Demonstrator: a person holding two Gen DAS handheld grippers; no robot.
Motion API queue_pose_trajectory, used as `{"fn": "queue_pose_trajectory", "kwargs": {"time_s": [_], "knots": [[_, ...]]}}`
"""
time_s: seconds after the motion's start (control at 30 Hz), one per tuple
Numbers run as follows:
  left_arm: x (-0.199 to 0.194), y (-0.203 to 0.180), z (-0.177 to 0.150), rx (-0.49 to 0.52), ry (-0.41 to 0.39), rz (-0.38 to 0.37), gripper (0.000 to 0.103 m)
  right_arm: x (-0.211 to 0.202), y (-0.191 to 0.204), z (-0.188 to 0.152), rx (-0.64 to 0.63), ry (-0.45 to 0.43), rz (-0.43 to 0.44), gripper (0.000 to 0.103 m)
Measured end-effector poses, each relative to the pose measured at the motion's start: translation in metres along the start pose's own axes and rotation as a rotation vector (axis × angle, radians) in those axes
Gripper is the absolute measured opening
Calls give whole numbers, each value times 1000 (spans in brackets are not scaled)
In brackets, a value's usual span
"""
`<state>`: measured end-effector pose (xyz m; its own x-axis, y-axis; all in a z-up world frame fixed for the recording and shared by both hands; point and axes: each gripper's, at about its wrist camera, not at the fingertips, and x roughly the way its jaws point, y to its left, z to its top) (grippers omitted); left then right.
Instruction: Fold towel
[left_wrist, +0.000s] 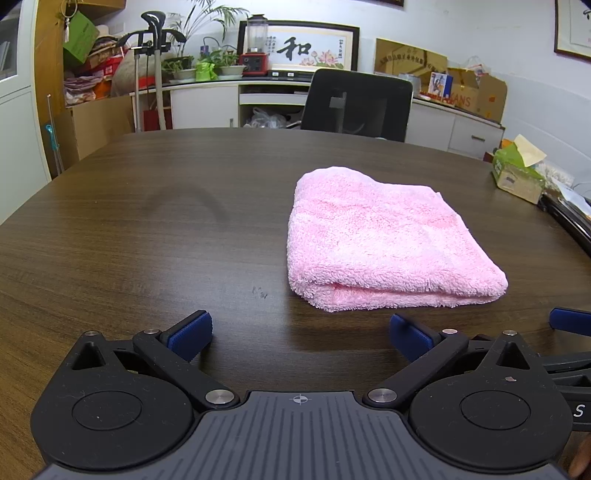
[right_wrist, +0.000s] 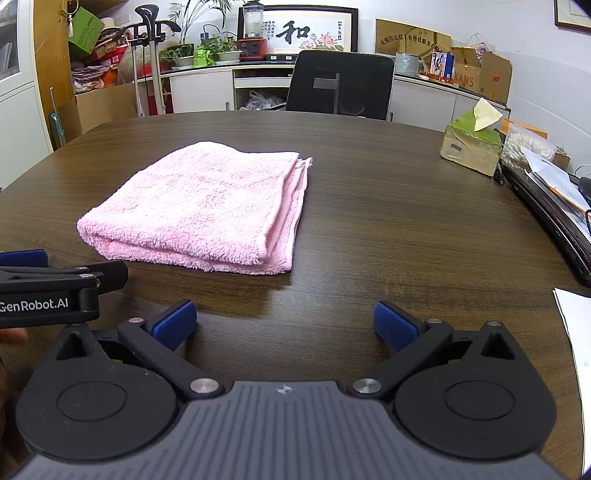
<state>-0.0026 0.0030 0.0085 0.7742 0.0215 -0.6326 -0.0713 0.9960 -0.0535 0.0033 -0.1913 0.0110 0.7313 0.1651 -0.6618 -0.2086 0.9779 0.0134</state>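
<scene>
A pink towel (left_wrist: 384, 240) lies folded into a thick square on the dark wood table (left_wrist: 147, 240). In the right wrist view the towel (right_wrist: 199, 206) sits ahead and to the left, with its layered edges facing right. My left gripper (left_wrist: 300, 338) is open and empty, a little short of the towel's near edge. My right gripper (right_wrist: 284, 325) is open and empty, near the towel's near right corner. The left gripper's body (right_wrist: 48, 291) shows at the left edge of the right wrist view.
A black office chair (left_wrist: 356, 103) stands at the table's far side. A green tissue box (right_wrist: 472, 144) and a dark tray with papers (right_wrist: 550, 206) sit at the table's right. A white sheet (right_wrist: 576, 332) lies at the near right edge.
</scene>
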Motion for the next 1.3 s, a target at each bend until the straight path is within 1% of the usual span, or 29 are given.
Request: {"fn": "queue_pose_trajectory", "kwargs": {"time_s": [0.23, 0.37, 0.5, 1.3], "knots": [[-1, -3, -1, 0, 0, 1, 103, 1, -2, -1, -1, 0, 0, 103], [-1, -5, -2, 0, 0, 1, 103, -5, 7, 4, -1, 1, -2, 103], [1, 3, 0, 1, 0, -2, 103, -5, 7, 4, -1, 1, -2, 103], [0, 7, 0, 3, 0, -5, 103, -6, 8, 3, 0, 1, -3, 103]]}}
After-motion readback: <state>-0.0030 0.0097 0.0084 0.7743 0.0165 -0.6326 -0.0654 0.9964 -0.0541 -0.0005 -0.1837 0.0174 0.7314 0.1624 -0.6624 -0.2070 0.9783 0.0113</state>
